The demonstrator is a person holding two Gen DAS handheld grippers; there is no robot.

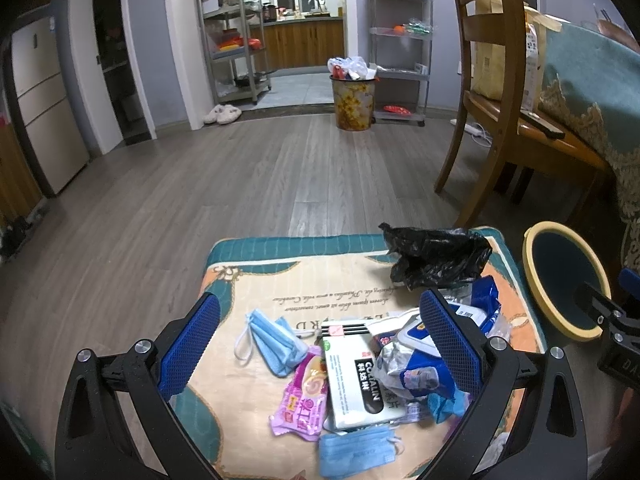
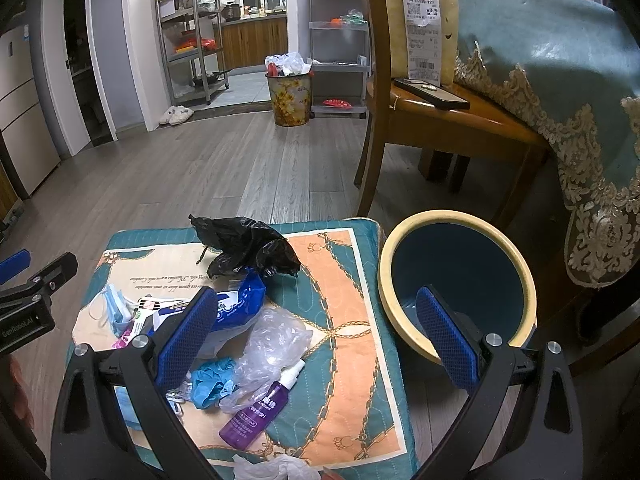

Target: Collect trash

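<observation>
The left gripper's right finger (image 1: pixel 448 344) hides part of the blue-and-white packet (image 1: pixel 424 356) near the cushion's (image 1: pixel 280 276) right edge. A face mask (image 1: pixel 352 454) at the near edge is cut off by the frame. The script along the cushion's far side is too small to read

Grey plank floor (image 1: pixel 224 184), lilac walls (image 1: pixel 148 20), wooden chair (image 1: pixel 504 92), metal shelves (image 1: pixel 236 36) by a kitchen doorway
</observation>
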